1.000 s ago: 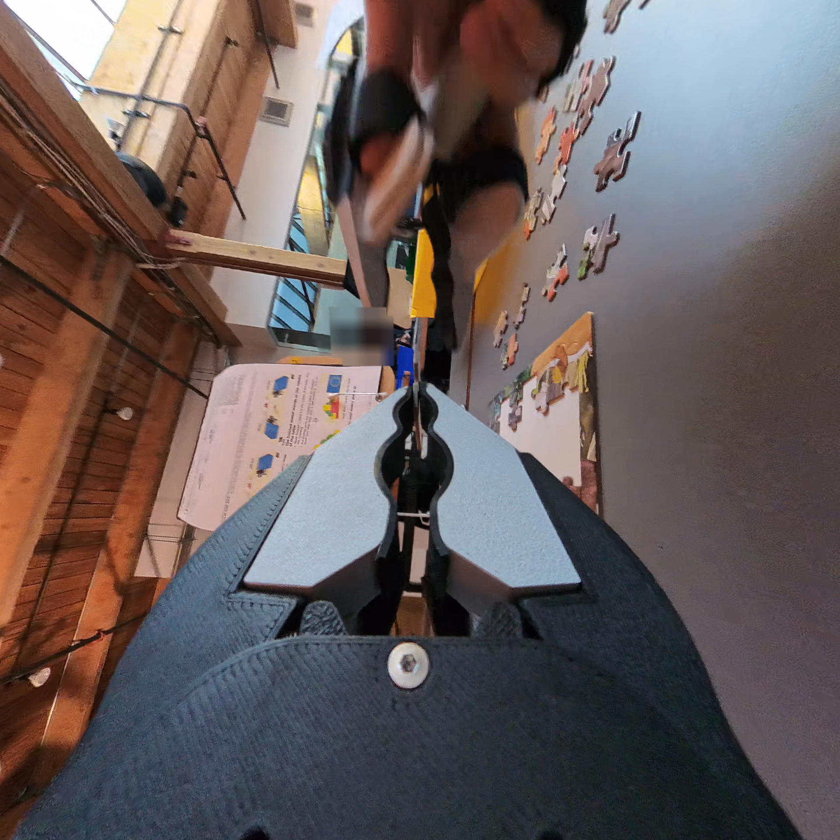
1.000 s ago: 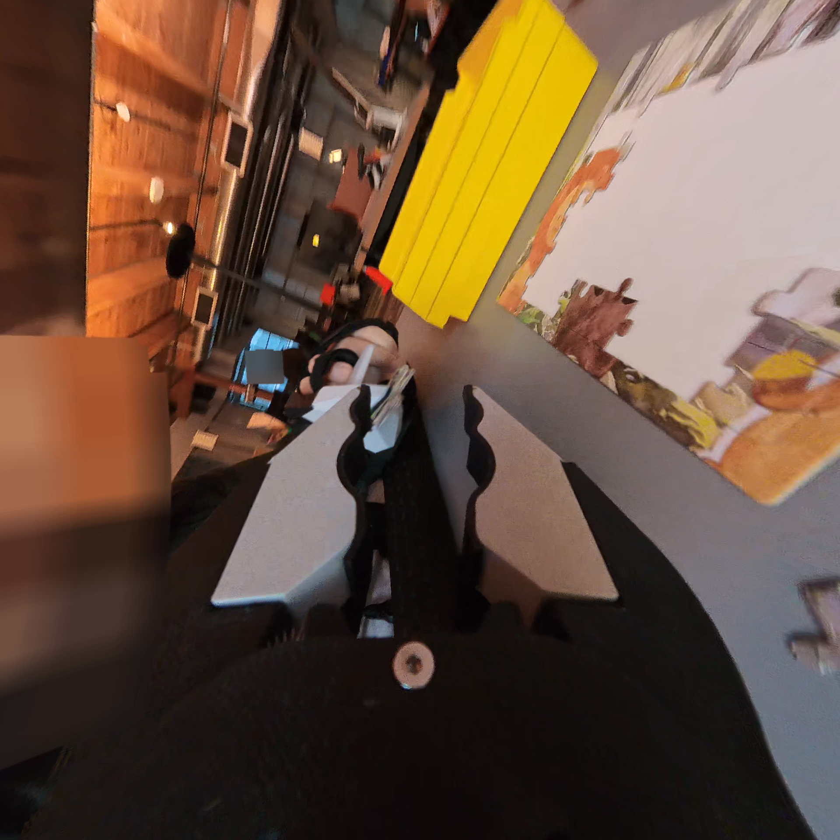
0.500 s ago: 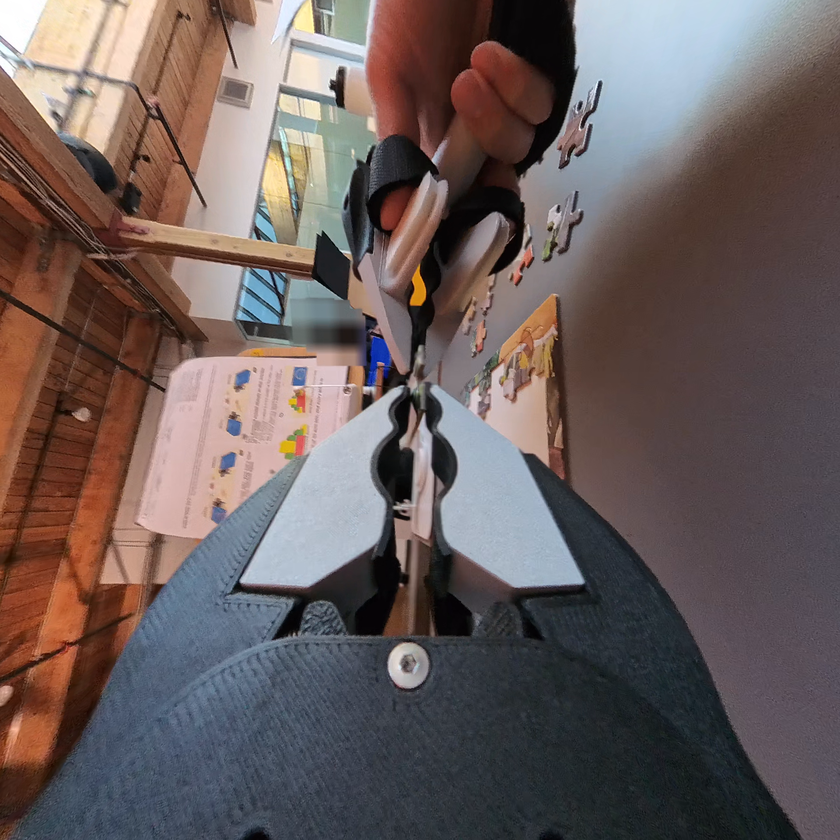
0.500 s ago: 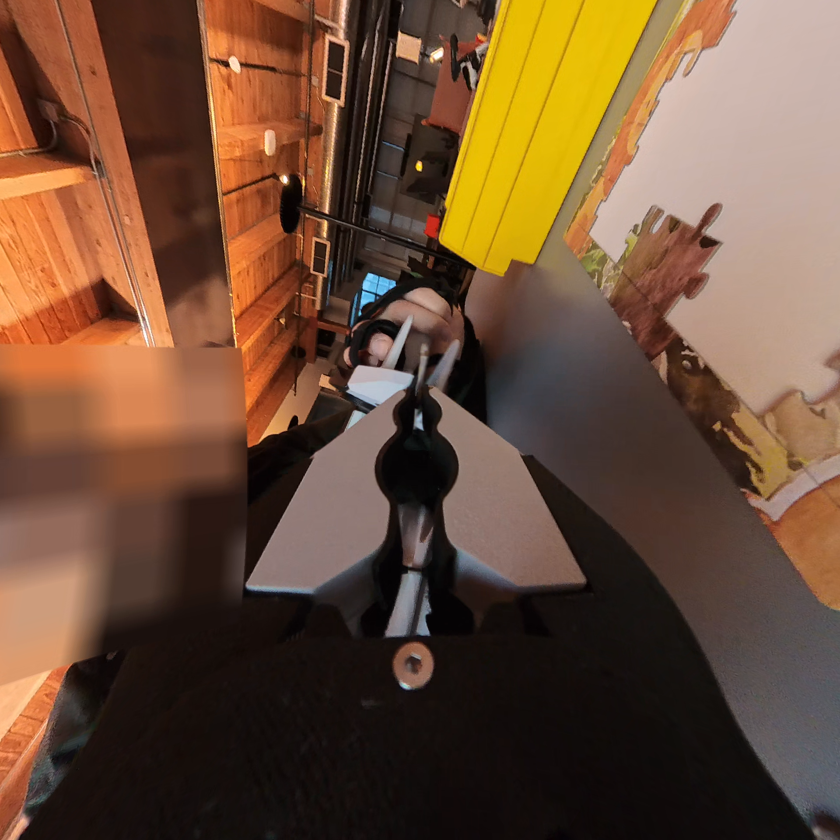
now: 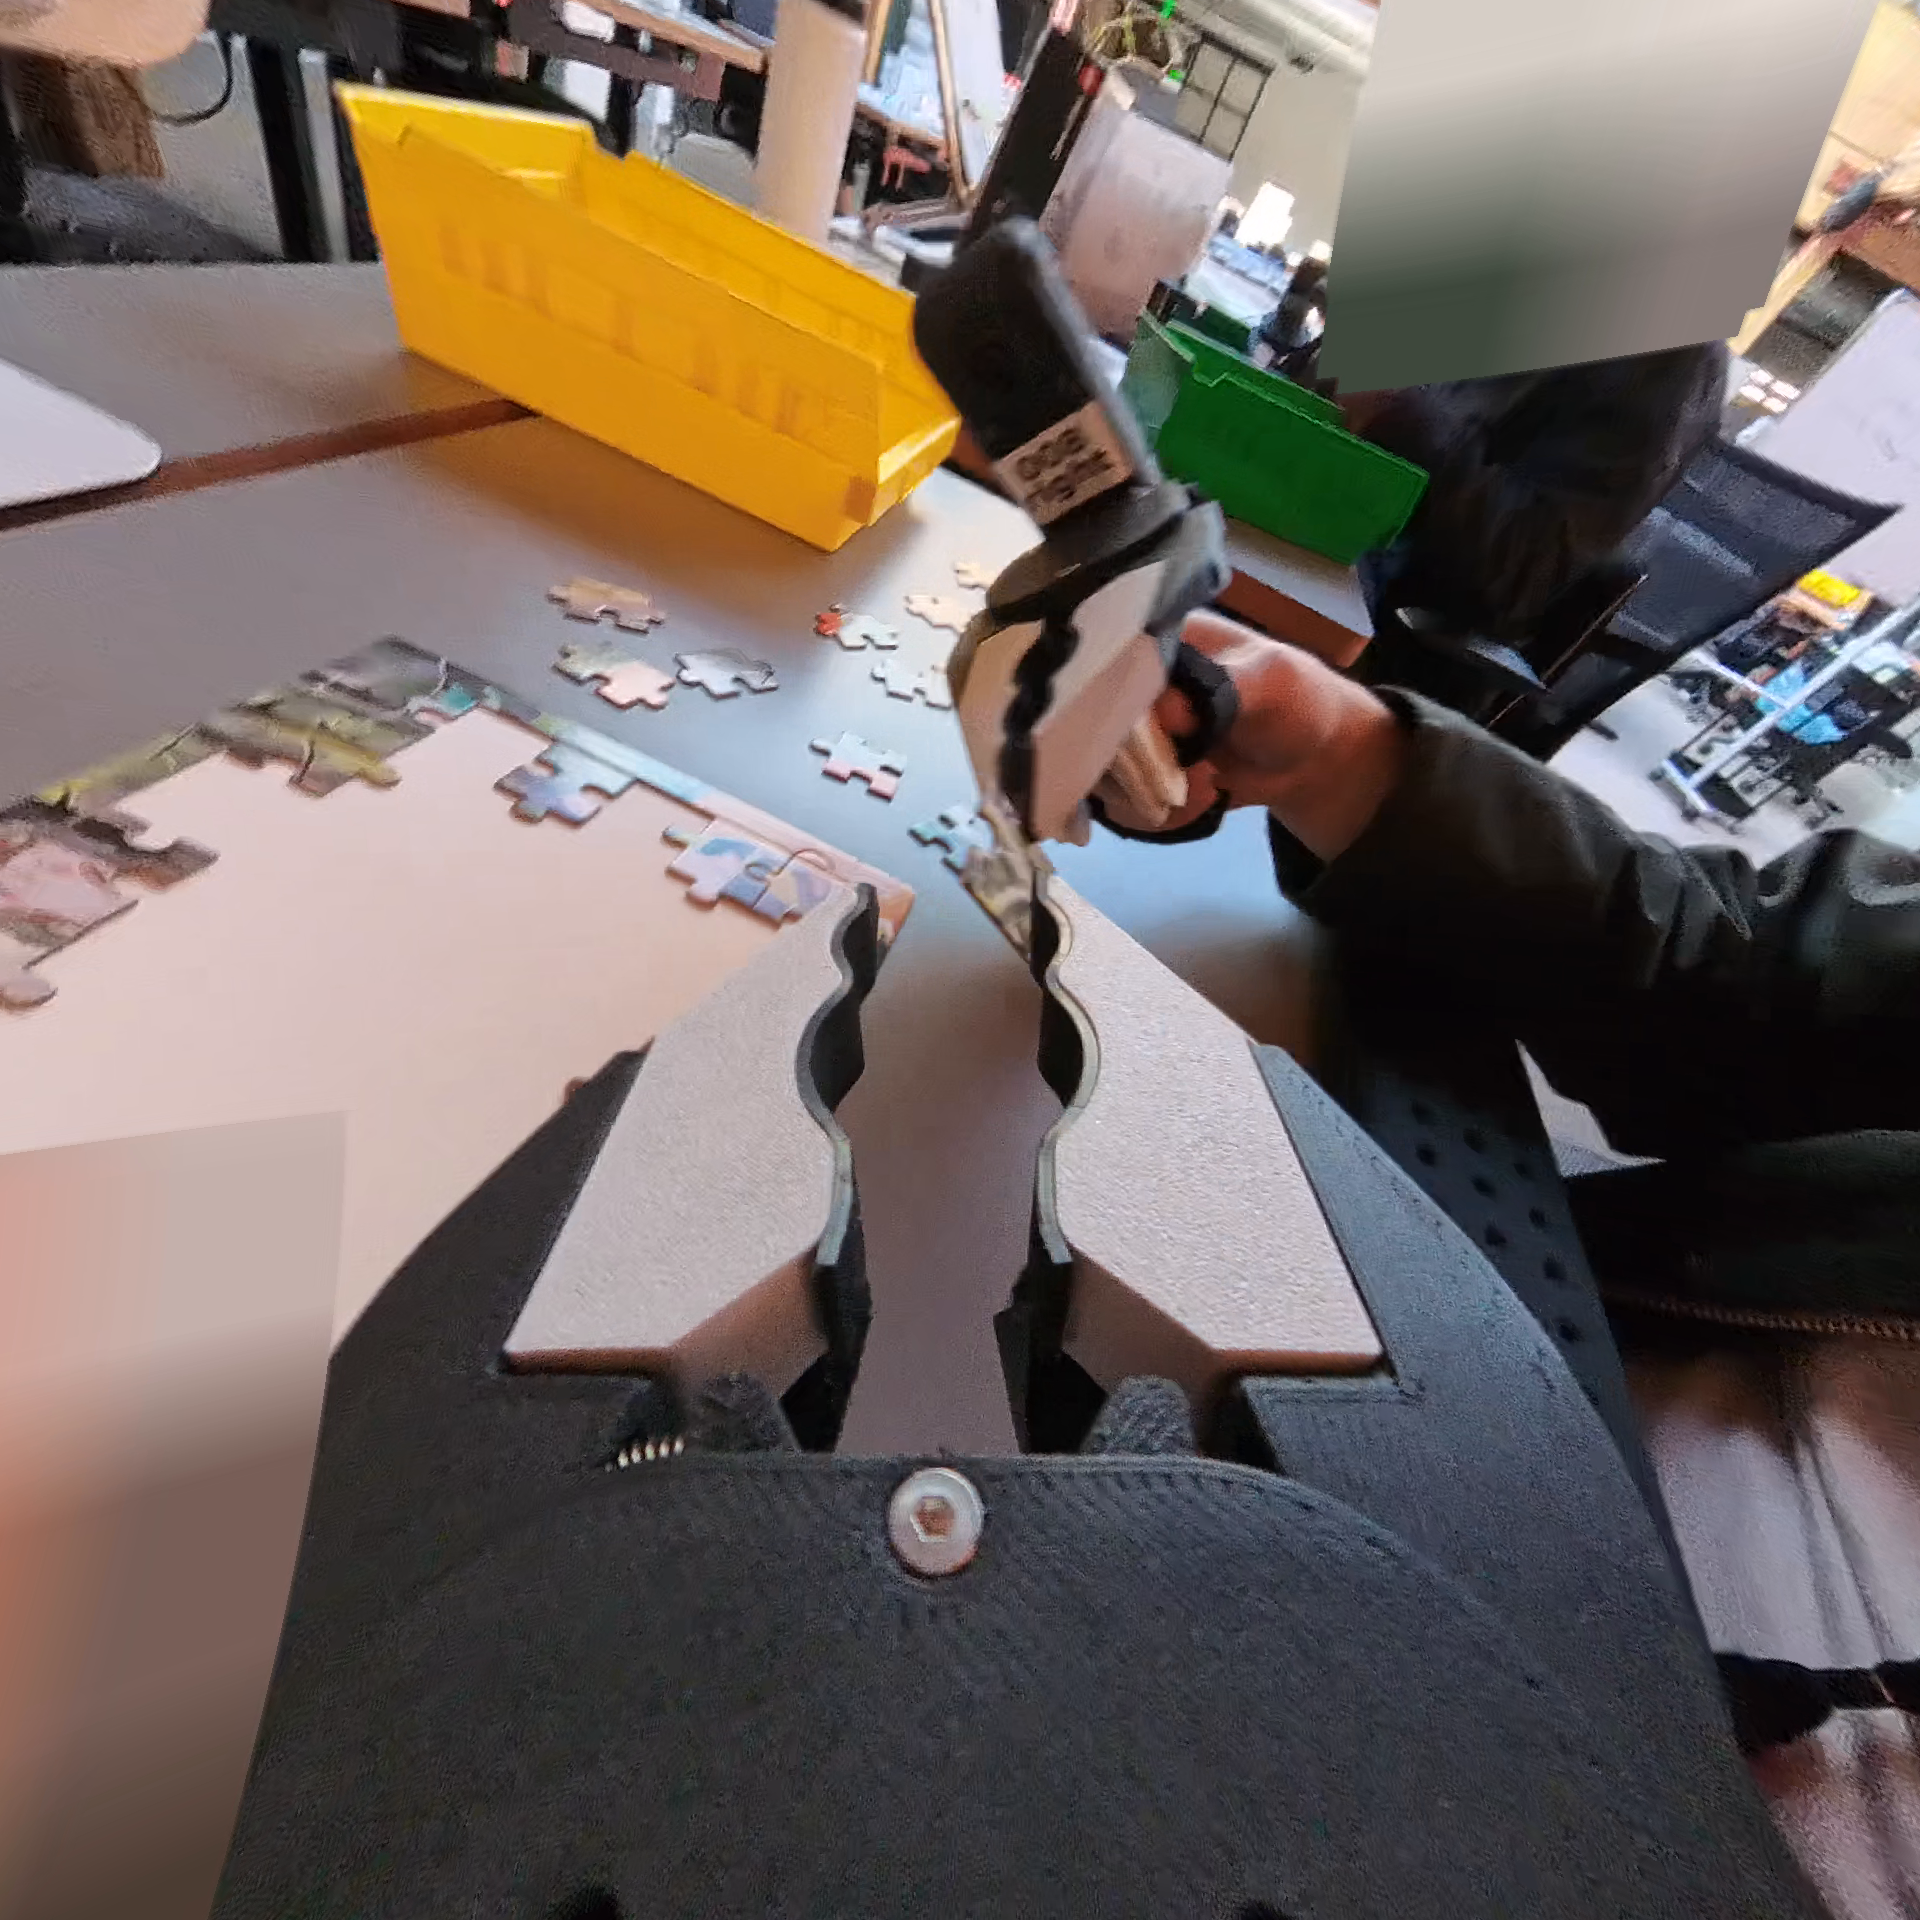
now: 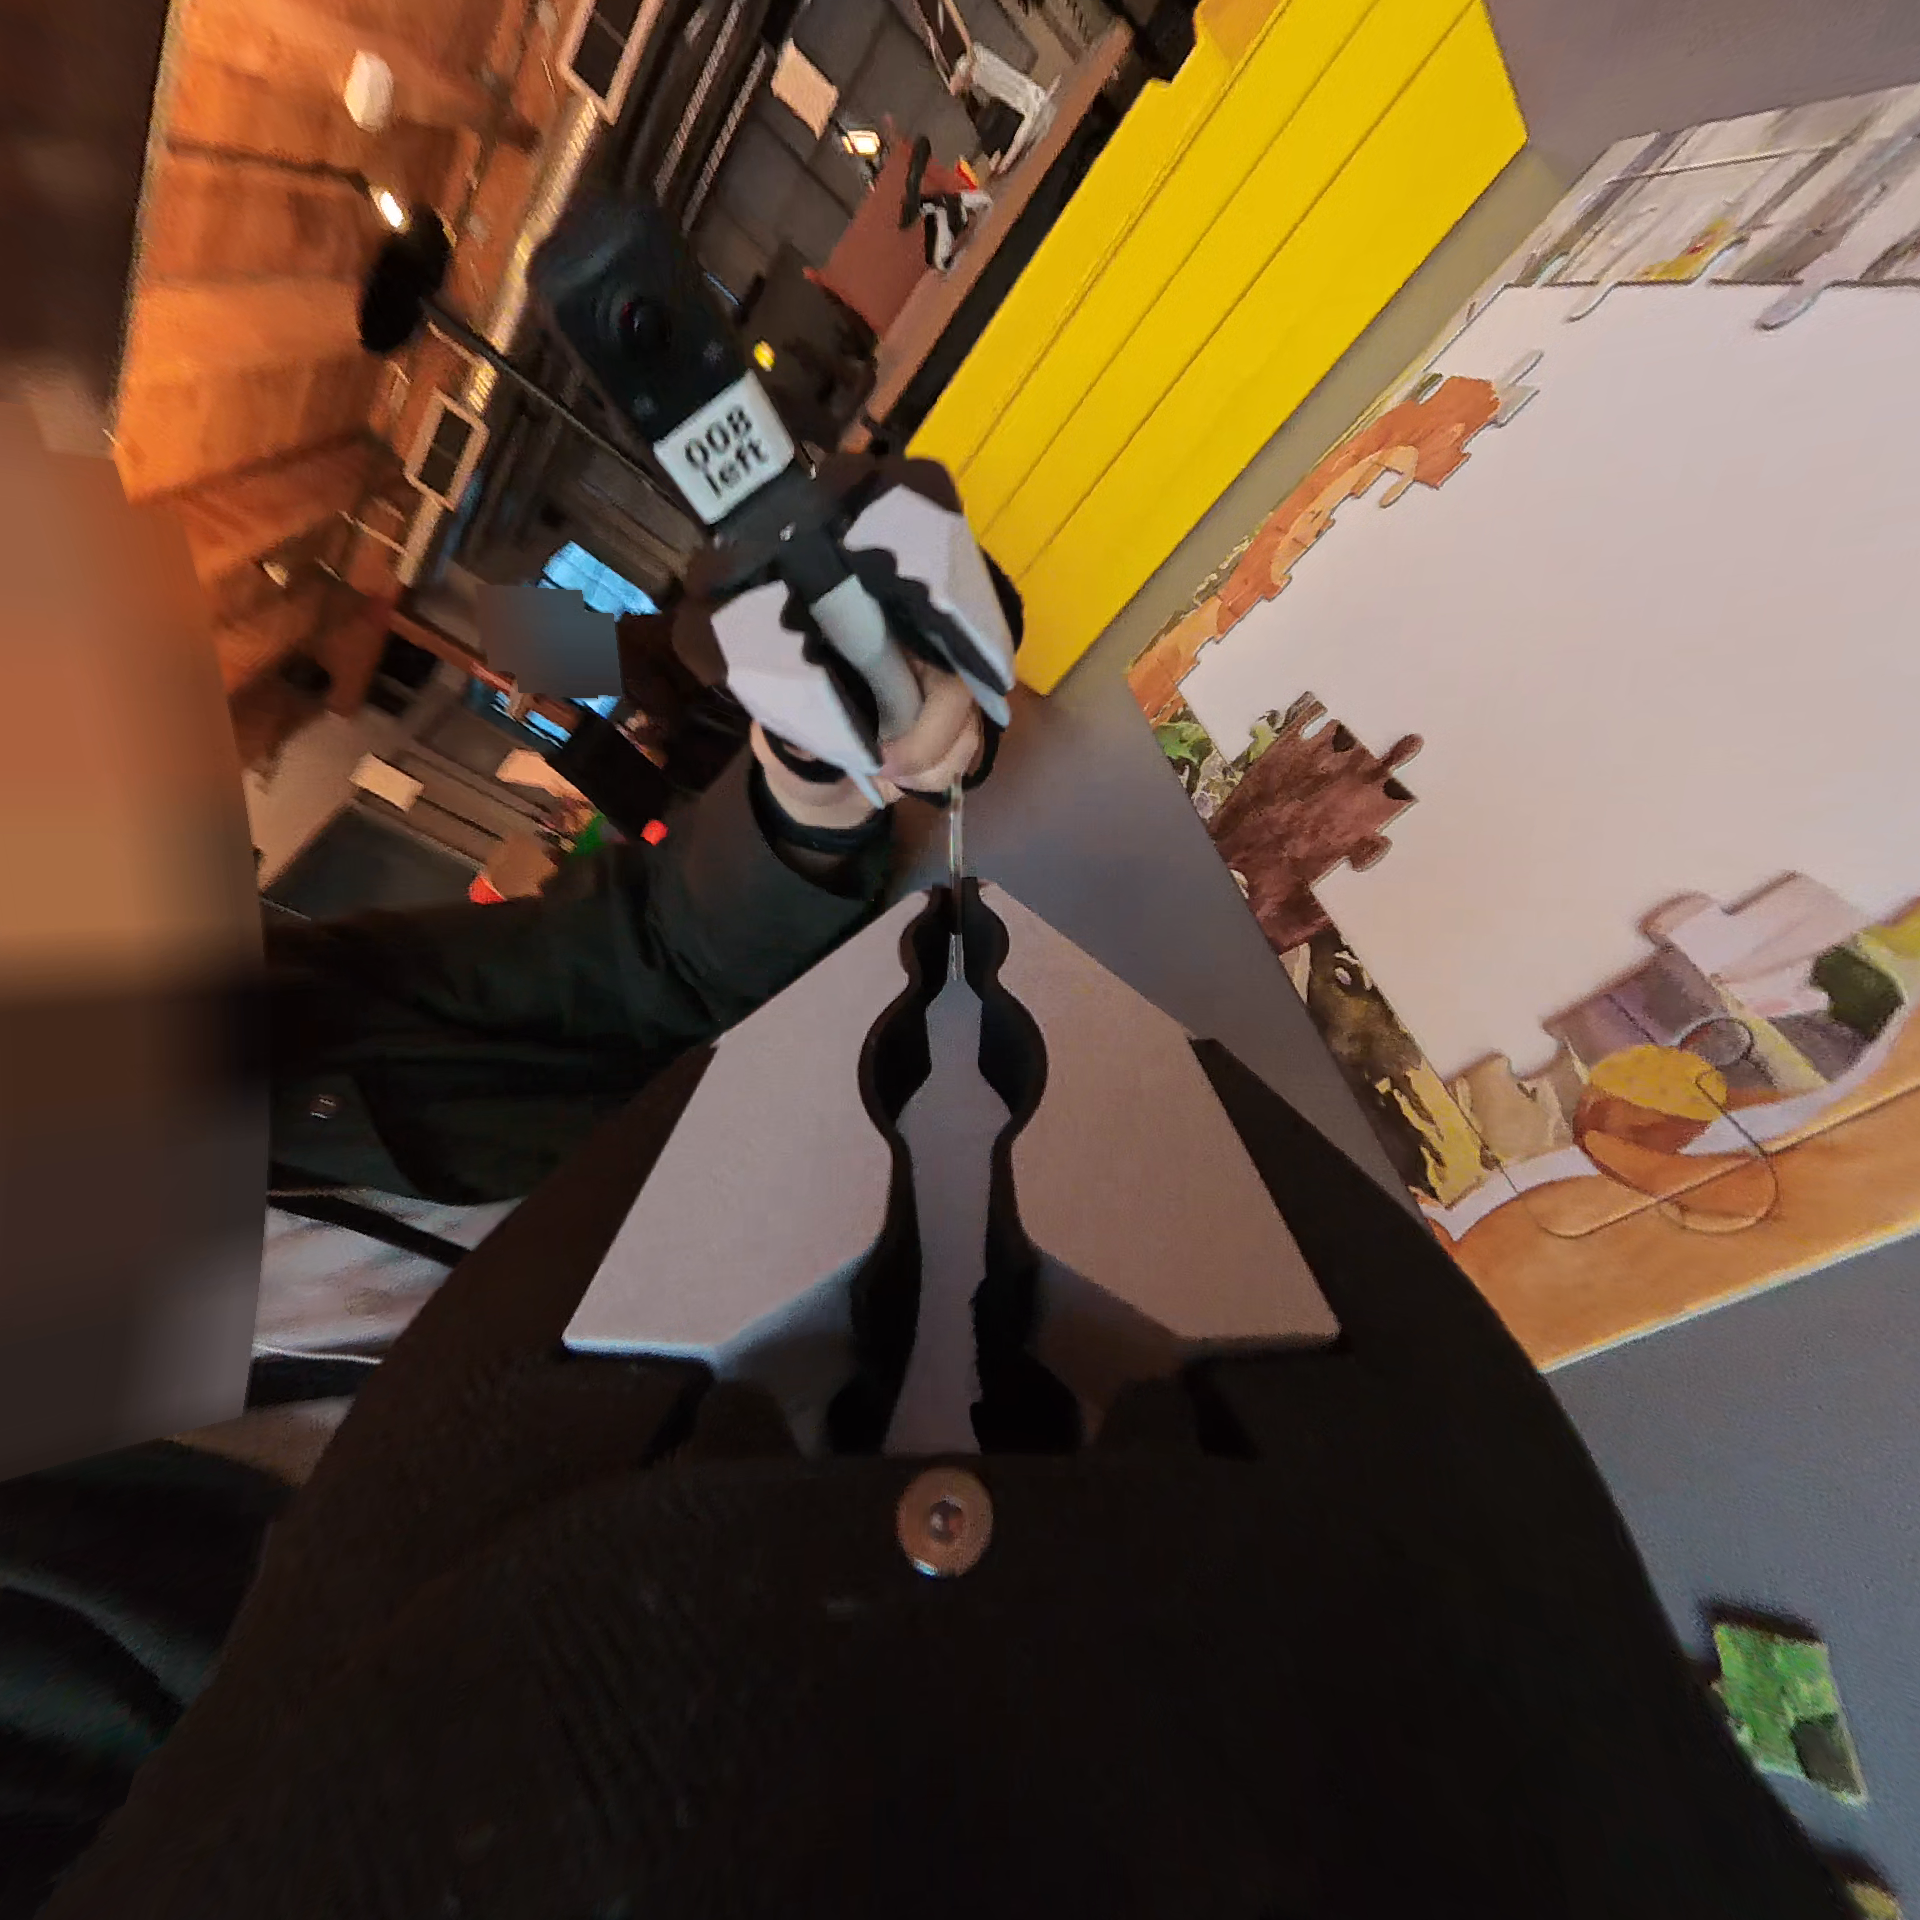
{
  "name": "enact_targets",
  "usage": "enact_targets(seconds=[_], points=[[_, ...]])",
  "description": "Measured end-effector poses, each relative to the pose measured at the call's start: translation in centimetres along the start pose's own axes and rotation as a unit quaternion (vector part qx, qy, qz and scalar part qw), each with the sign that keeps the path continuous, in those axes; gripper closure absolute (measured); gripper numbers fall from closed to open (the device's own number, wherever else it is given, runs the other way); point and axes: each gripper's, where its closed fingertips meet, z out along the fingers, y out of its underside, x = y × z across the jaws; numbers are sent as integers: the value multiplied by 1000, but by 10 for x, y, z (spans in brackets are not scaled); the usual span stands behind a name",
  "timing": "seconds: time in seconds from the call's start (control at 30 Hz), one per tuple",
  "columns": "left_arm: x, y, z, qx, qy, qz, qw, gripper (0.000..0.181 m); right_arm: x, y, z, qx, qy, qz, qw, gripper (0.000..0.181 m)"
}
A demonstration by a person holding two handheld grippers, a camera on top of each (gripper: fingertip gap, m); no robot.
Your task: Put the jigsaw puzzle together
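Since half a second ago, left gripper (image 5: 951, 914) has spread wide, empty; right gripper (image 6: 958, 902) stays pinched on puzzle piece (image 5: 1000, 883), at one o'clock from puzzle board (image 5: 416, 935)

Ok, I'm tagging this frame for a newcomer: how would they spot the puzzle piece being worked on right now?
Find the half-built puzzle board on the grey table, then its corner nearest the person's sleeve. Just past that corner the right gripper pinches one puzzle piece in its tips. Unlike the loose pieces lying flat nearby, it is held tilted.
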Motion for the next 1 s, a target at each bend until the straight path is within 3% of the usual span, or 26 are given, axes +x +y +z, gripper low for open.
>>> enact_targets(seconds=[0.23, 0.33, 0.43, 0.5, 0.6, 0.7, 0.77, 0.83, 1.0], points=[[-2, 28, 6, -74, 33, -25, 996, 163, 4, 12, 17, -32, 40, -54, 997, 180], [2, 39, 7, -107, 37, -4, 994, 179, 6, 15, 20, -42, 57, -76, 995, 180], [5, 29, 1, -91, 36, 0, 995, 181, 0, 3, 21, -9, 54, -110, 992, 178], [3, 13, -5, -51, 34, -38, 997, 181, -9, -19, 19, 57, 61, -155, 984, 171], [-18, -9, -19, 24, -11, -110, 994, 181, -21, -50, 6, 141, 142, -294, 935, 146], [-41, -18, -33, 79, -62, -142, 985, 181, -36, -70, -9, 177, 292, -475, 811, 133], [-50, -19, -37, 98, -79, -145, 981, 181, -48, -77, -4, 183, 337, -547, 744, 133], [-55, -21, -40, 112, -92, -143, 979, 181, -46, -79, 15, 152, 338, -571, 732, 132], [-60, -30, -52, 149, -111, -138, 973, 181, -13, -87, 52, 101, 341, -566, 744, 127]])
